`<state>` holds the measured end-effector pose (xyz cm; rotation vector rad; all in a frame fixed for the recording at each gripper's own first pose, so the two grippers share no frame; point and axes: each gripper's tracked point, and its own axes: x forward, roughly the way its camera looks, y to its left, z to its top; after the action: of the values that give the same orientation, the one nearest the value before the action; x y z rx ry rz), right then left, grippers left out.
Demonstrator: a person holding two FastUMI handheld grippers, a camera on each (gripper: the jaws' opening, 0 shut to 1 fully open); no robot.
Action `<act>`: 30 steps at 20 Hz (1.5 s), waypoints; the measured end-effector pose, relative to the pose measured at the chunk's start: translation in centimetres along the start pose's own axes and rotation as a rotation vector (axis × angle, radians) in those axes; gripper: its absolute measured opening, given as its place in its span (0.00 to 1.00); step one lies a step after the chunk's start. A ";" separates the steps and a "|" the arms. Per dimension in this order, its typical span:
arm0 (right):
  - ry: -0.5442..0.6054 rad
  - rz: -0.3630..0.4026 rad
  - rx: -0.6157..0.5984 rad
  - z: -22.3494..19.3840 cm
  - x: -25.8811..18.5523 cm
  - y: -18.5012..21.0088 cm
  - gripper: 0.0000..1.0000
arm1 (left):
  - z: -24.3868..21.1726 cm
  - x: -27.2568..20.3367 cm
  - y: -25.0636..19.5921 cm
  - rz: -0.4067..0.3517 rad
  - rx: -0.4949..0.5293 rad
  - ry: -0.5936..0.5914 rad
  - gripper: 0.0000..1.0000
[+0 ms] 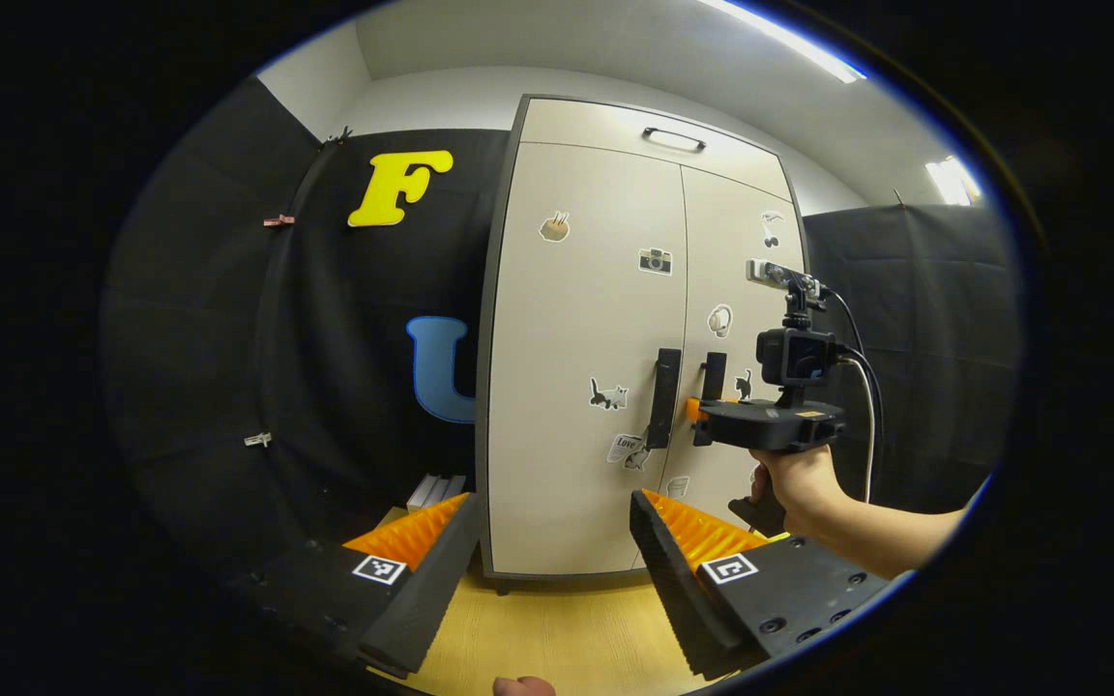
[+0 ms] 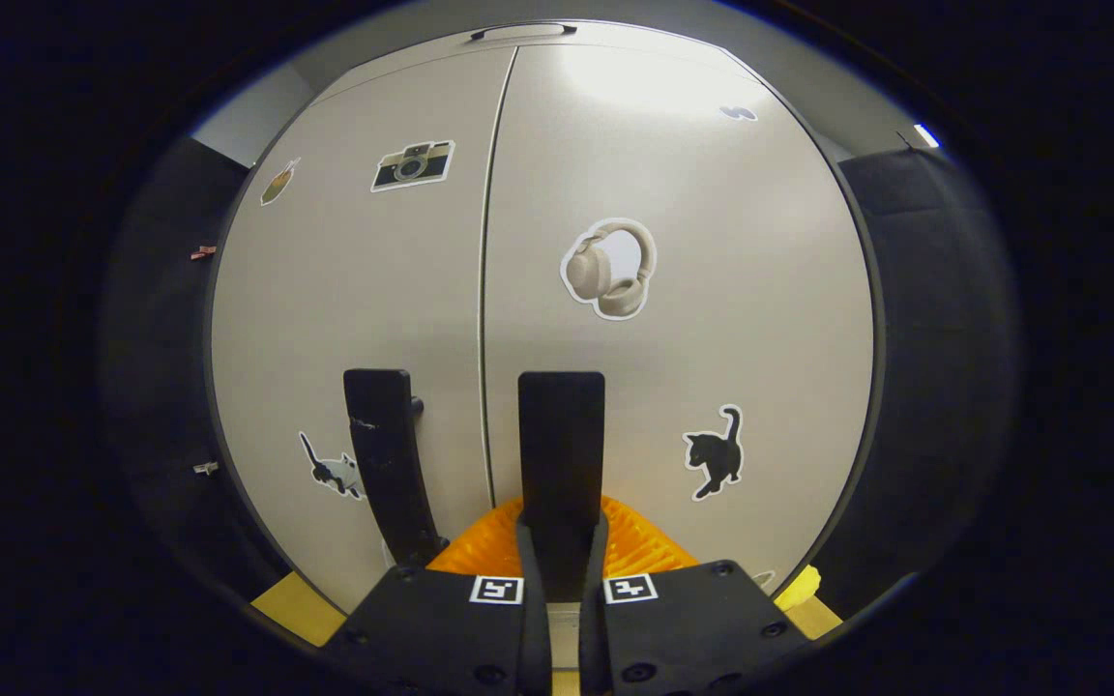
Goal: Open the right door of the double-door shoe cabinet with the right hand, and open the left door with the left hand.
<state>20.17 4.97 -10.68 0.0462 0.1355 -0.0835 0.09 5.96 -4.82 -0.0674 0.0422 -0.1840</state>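
Observation:
The pale double-door shoe cabinet (image 1: 576, 319) stands upright straight ahead with both doors closed. Two dark vertical handles sit by the centre seam: the left door handle (image 1: 663, 396) and the right door handle (image 1: 714, 375). In the left gripper view my left gripper (image 1: 549, 512) is open, well short of the cabinet, low and in front of the left door. A hand holds my right gripper (image 1: 694, 414) against the right handle. In the right gripper view the right gripper (image 2: 562, 530) is shut on the right door handle (image 2: 562, 435), with the left door handle (image 2: 385, 454) beside it.
A top drawer with a dark handle (image 1: 673, 138) sits above the doors. The cabinet rests on a light wooden surface (image 1: 557, 628). Some white flat items (image 1: 436, 488) lie to its left by the black cloth wall (image 1: 228, 338). A cable (image 1: 868, 406) hangs from the right gripper's camera.

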 end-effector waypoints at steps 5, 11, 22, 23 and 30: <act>-0.002 0.016 0.027 0.1 -0.9 -0.1 0.10 | 0.1 -0.4 -0.4 0.010 0.013 0.002 0.95; -0.012 0.074 0.030 0.4 -3.3 -0.8 0.10 | -0.1 -1.1 -1.5 0.028 0.011 0.010 0.95; -0.018 0.137 0.041 1.1 -6.2 -2.5 0.09 | 0.3 -0.3 -6.0 0.034 0.012 0.004 0.95; -0.017 0.146 0.041 1.1 -6.4 -2.6 0.09 | 0.4 -0.3 -6.4 0.034 0.013 0.004 0.95; -0.015 0.184 0.043 1.3 -7.6 -3.8 0.09 | 0.1 0.8 -9.4 0.024 0.016 0.009 0.95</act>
<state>12.55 1.68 -8.51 0.1010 0.1135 0.0969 -0.82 -3.43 -4.10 -0.0502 0.0503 -0.1606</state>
